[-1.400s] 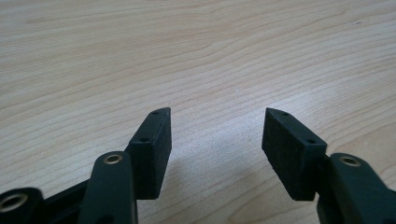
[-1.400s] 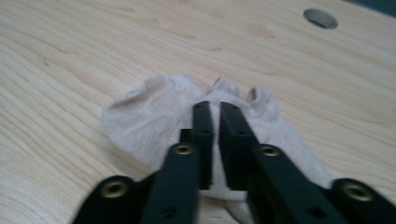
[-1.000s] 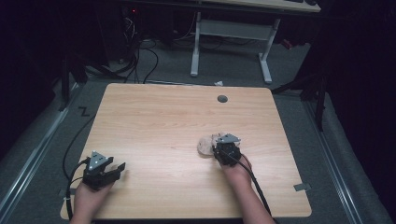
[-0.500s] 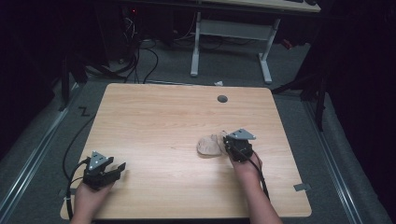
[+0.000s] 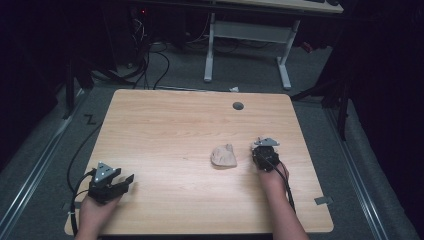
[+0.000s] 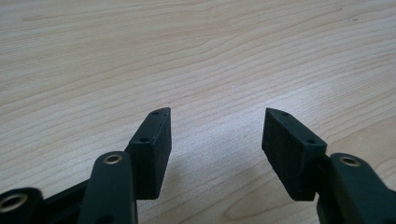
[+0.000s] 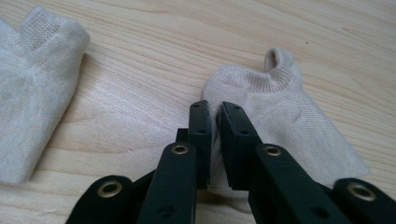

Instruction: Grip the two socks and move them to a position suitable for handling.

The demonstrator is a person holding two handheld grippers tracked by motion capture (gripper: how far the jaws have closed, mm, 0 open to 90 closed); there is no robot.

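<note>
Pinching 1 sock [image 7: 280, 112], R claw [image 7: 215, 116].

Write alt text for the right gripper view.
The right tongs, jaws nearly together, pinch the edge of a beige ankle sock lying on a light wood table. A second beige sock lies apart at the left edge.

Two beige socks [image 7: 285, 121] (plain knit) on pale woodgrain table [image 5: 165, 130]

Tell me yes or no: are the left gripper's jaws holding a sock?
No. In the left gripper view the left gripper stands open with only the bare wooden table between its jaws.
</note>
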